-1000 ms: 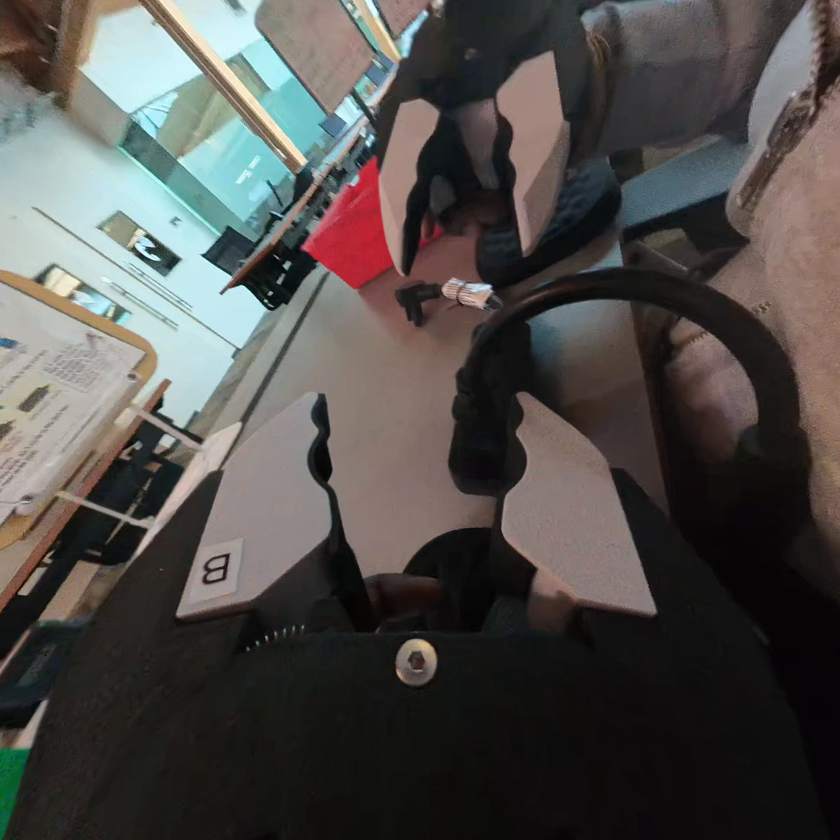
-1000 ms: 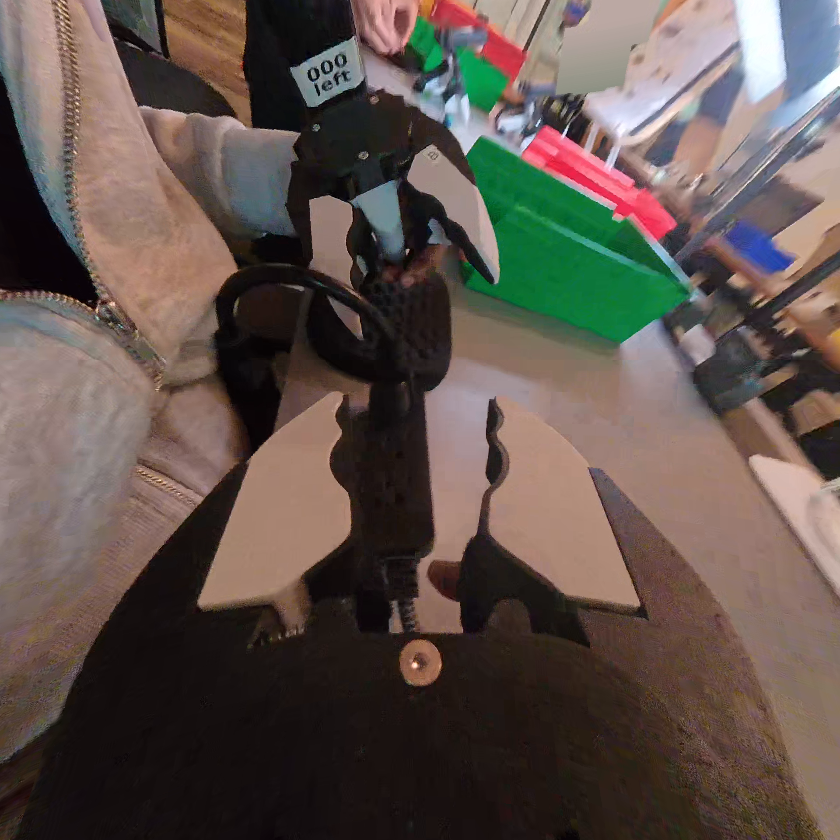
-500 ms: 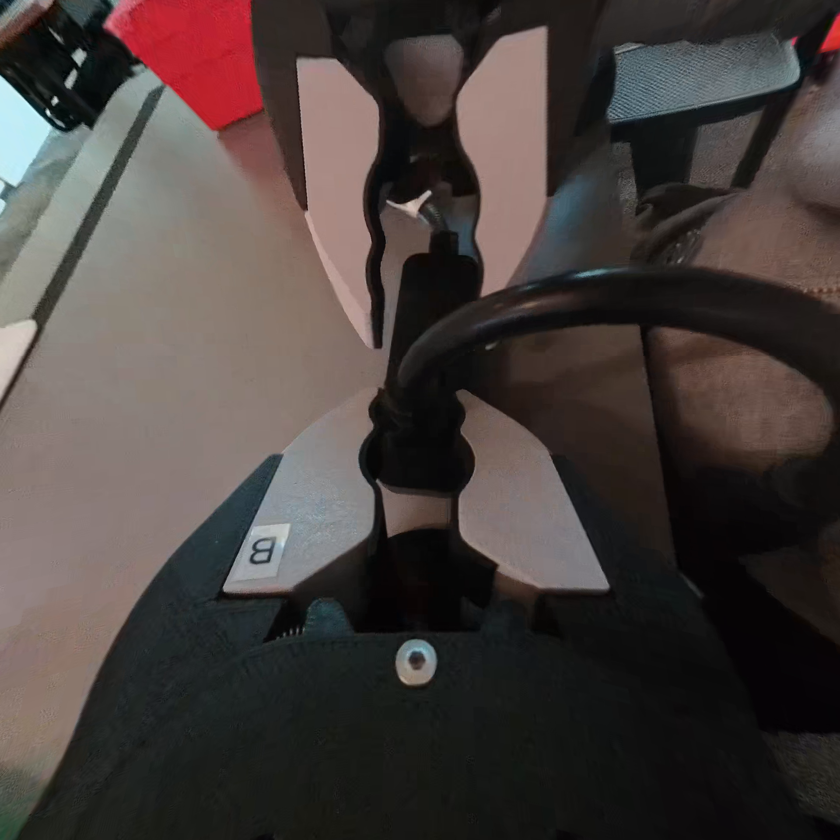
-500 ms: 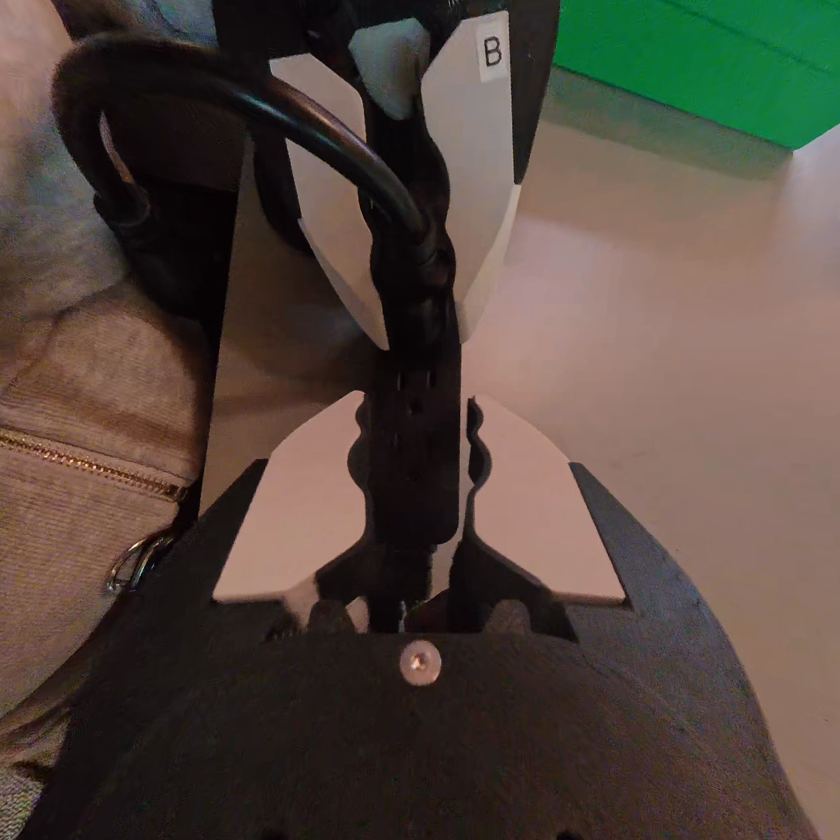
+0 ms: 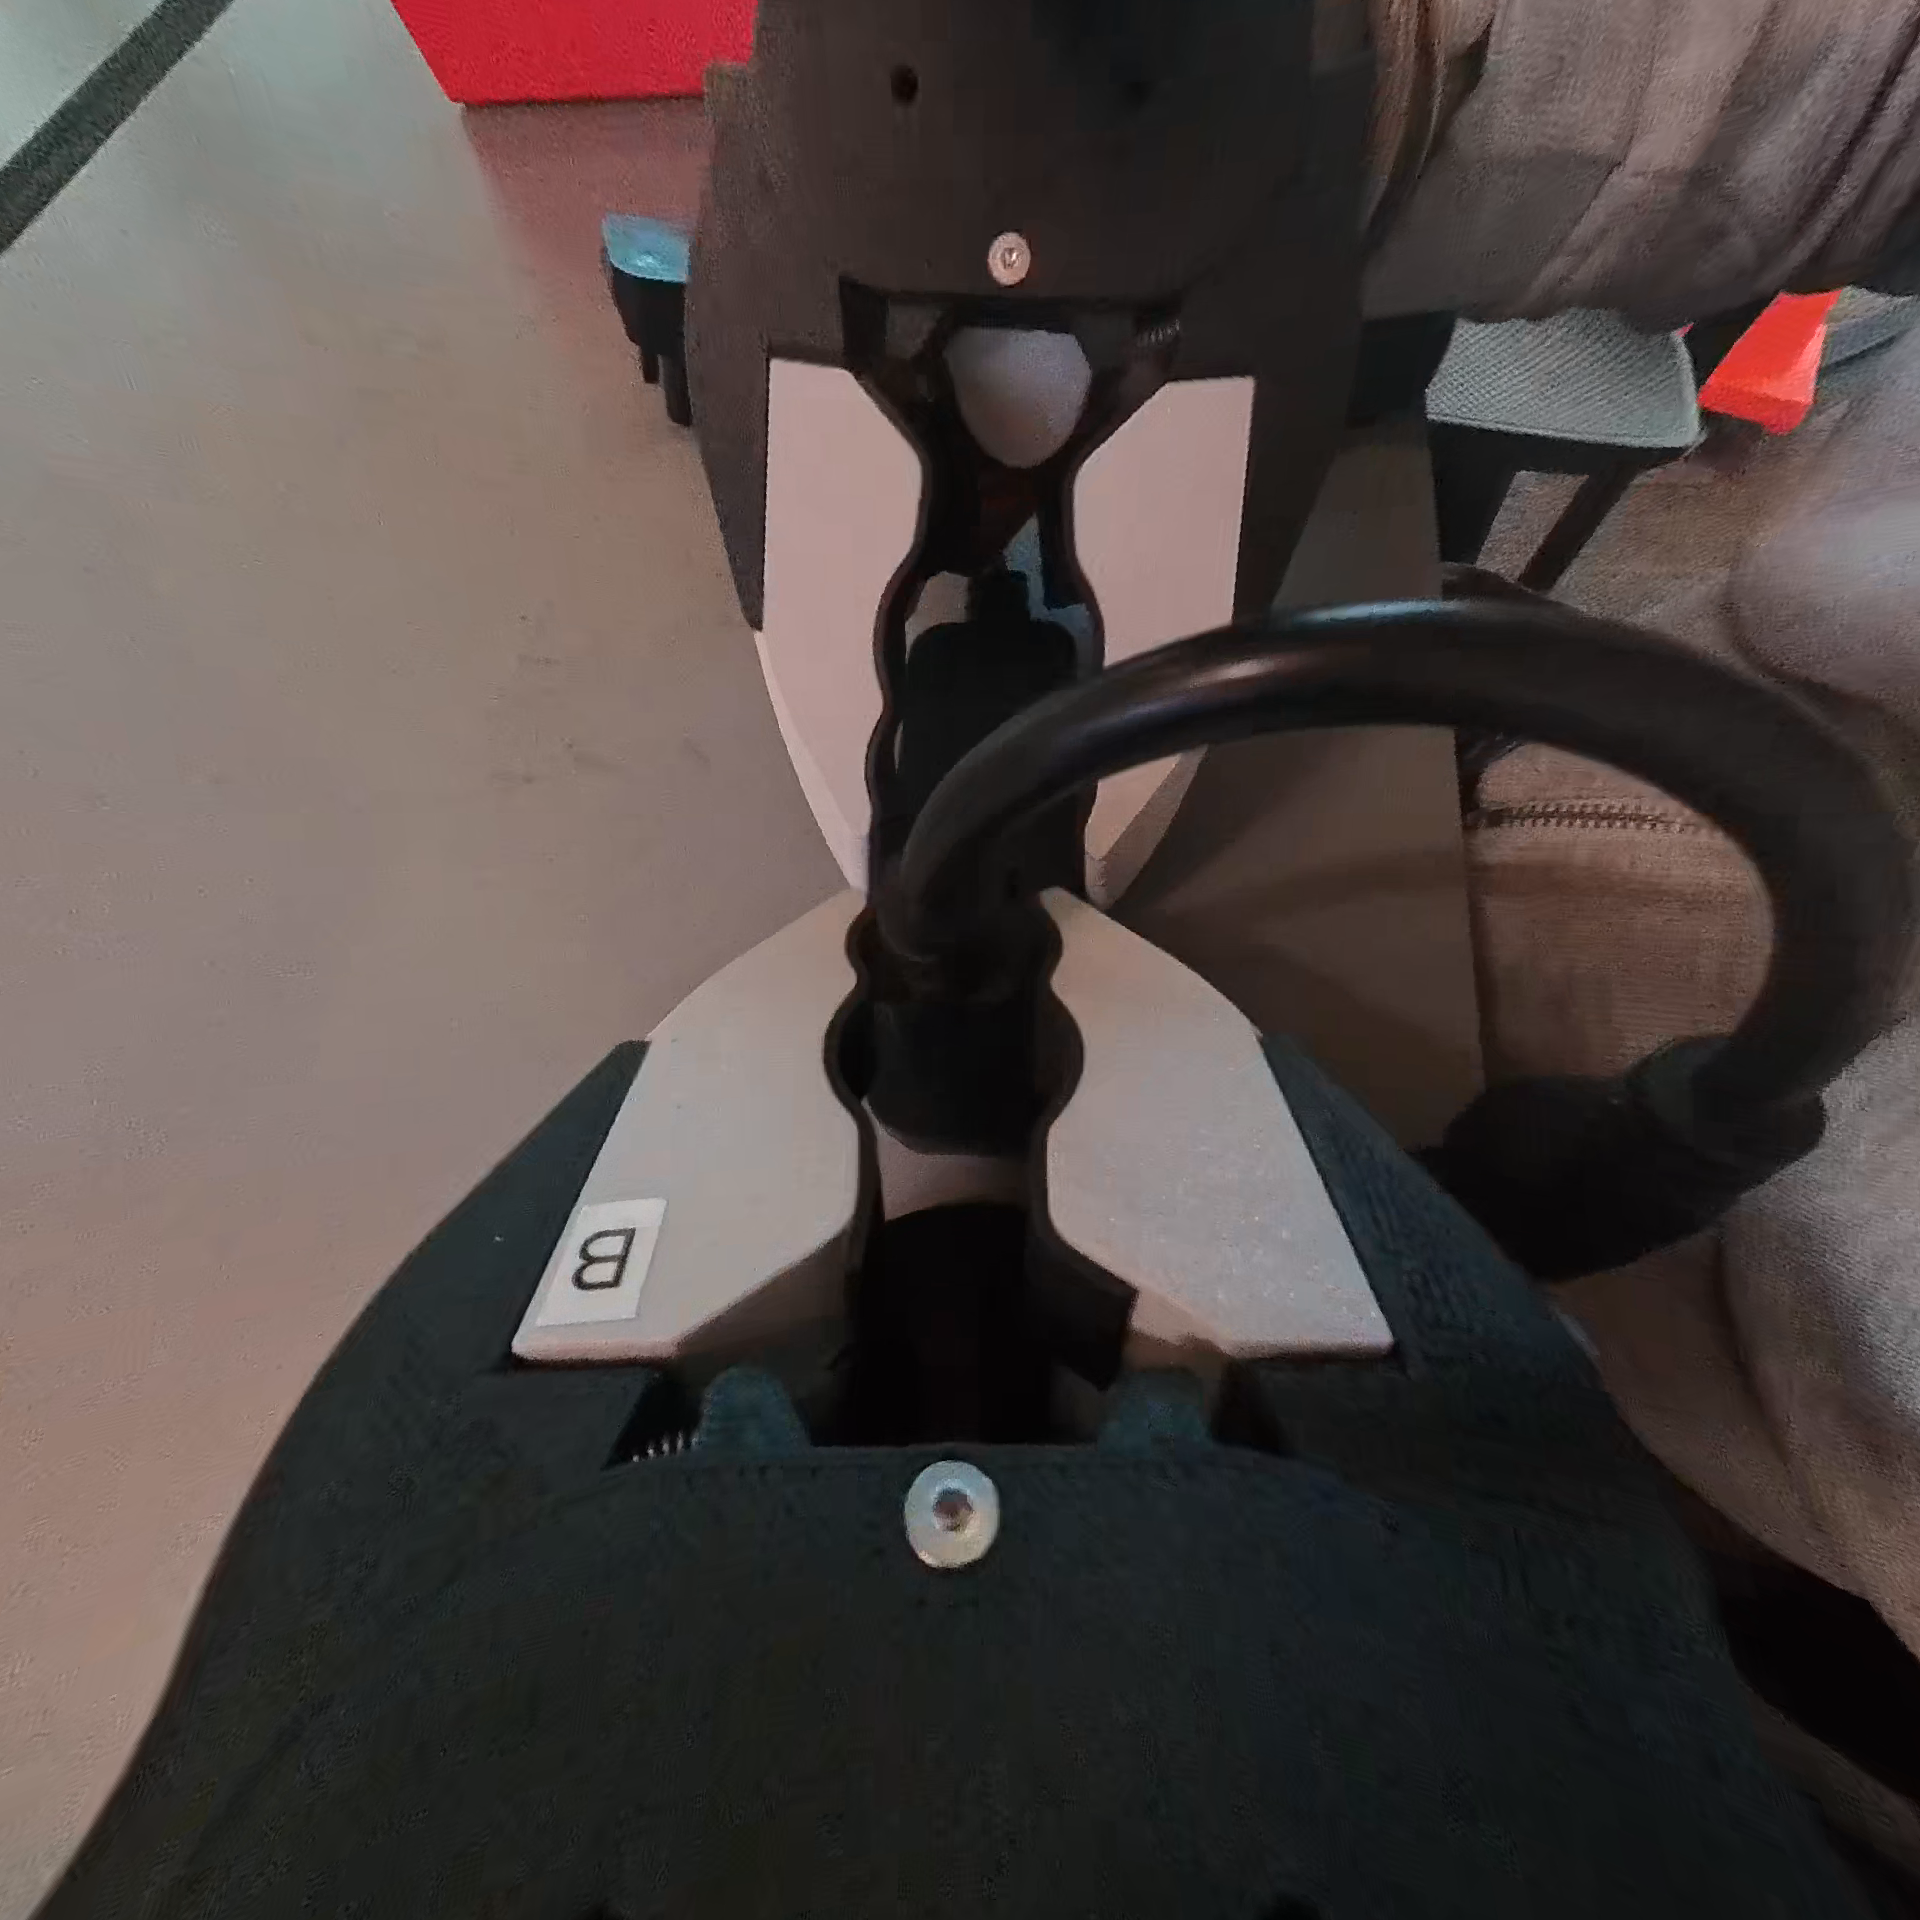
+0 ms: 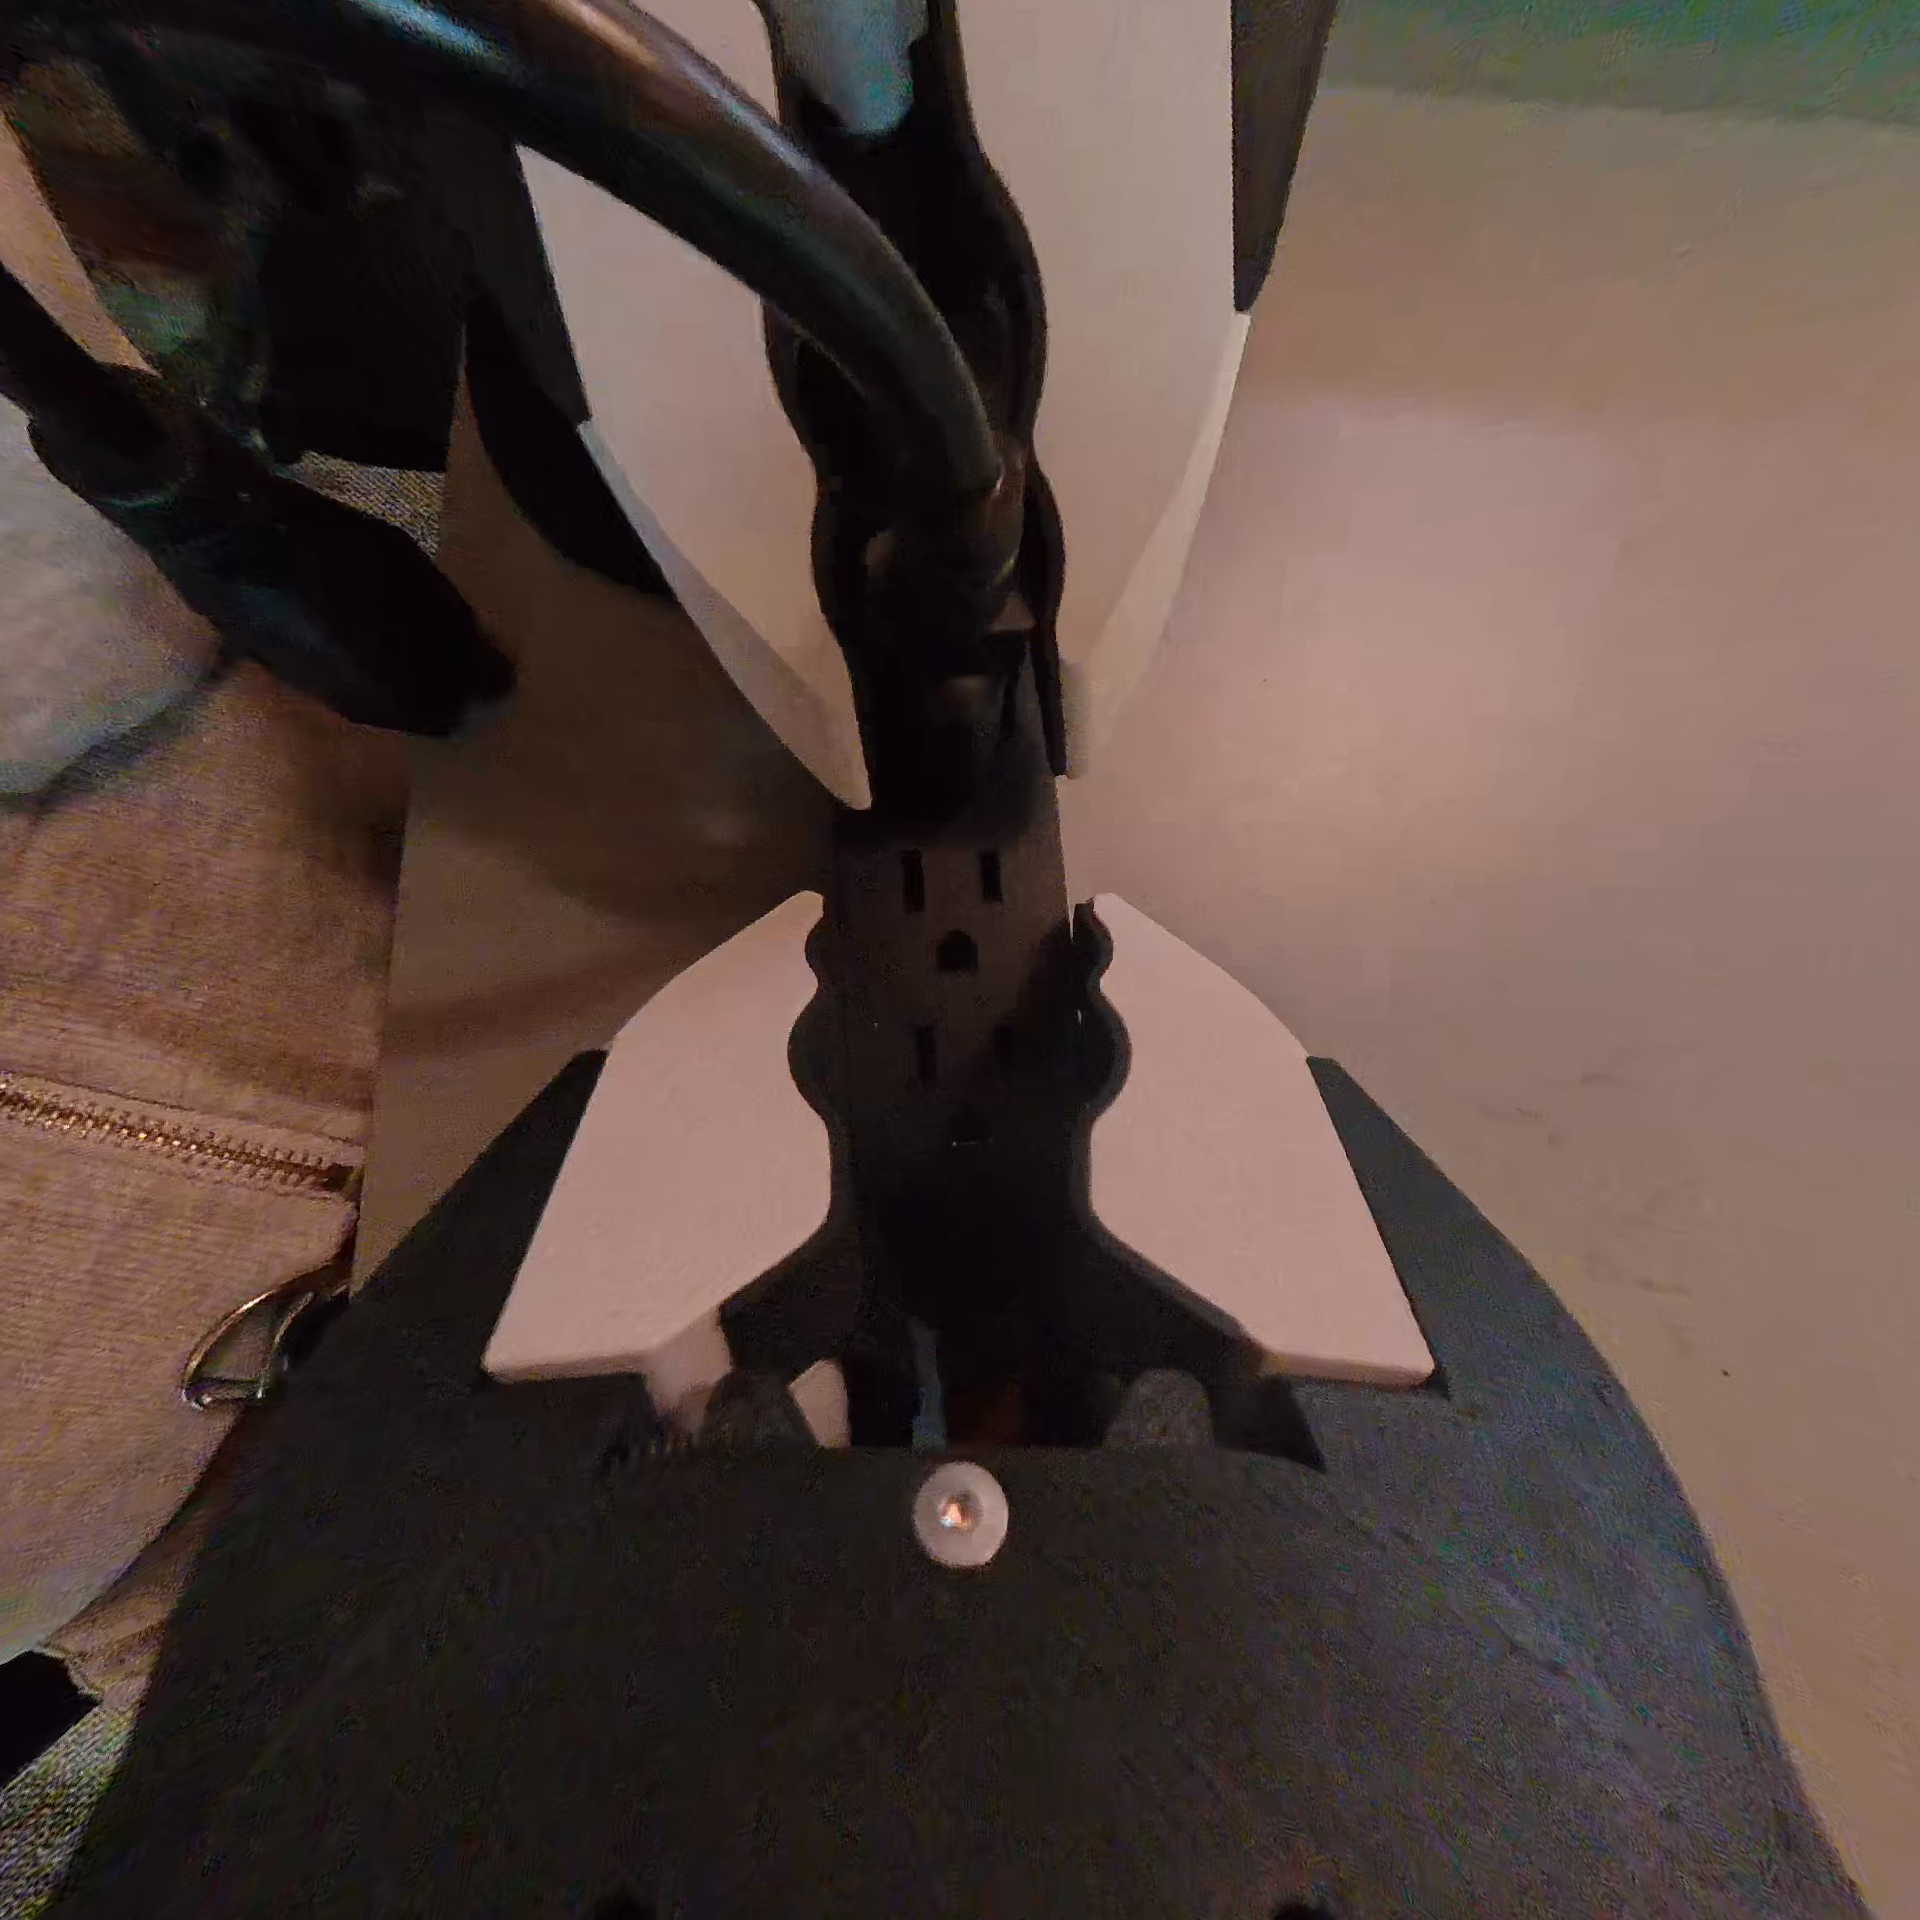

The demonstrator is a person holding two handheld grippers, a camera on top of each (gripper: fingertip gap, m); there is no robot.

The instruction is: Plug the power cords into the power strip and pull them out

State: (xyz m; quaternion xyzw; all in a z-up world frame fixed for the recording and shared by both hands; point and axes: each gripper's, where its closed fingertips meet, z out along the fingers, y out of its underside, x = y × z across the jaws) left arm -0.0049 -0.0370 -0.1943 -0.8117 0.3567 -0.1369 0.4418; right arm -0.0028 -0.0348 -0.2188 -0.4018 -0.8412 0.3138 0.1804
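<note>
Black plastic fills the near part of both wrist views: each is the body of a claw with pale grey fingers. In the left wrist view, the left claw [image 5: 951,997] is pinched on the black plug [image 5: 951,1081] of a power cord [image 5: 1455,665], its wavy inner edges pressed against the plug's sides. From the plug the cord rises, loops in a wide arc to the right and comes down to a bundled black part [image 5: 1600,1153] resting against a person's grey zipped garment [image 5: 1621,862]. Just beyond the plug, the right claw [image 5: 987,748] faces this one, tips nearly meeting, with the dark power strip [image 5: 987,686] held between its fingers. Farther off lie the pale table [image 5: 364,675], a red box [image 5: 582,47] at its far edge and a grey chair seat [image 5: 1558,395] to the right.

In the right wrist view, the right claw [image 6: 951,987] is clamped on the black power strip [image 6: 951,997], which runs lengthways between the fingers with its socket slots facing up. At the strip's far end the plug [image 6: 940,665] sits against the strip in the grip of the left claw [image 6: 945,727]; whether its prongs are fully seated cannot be told. The cord [image 6: 727,177] curves up and away to the left. Grey fabric with a zip [image 6: 177,1039] lies at the left, table surface [image 6: 1558,727] to the right.
</note>
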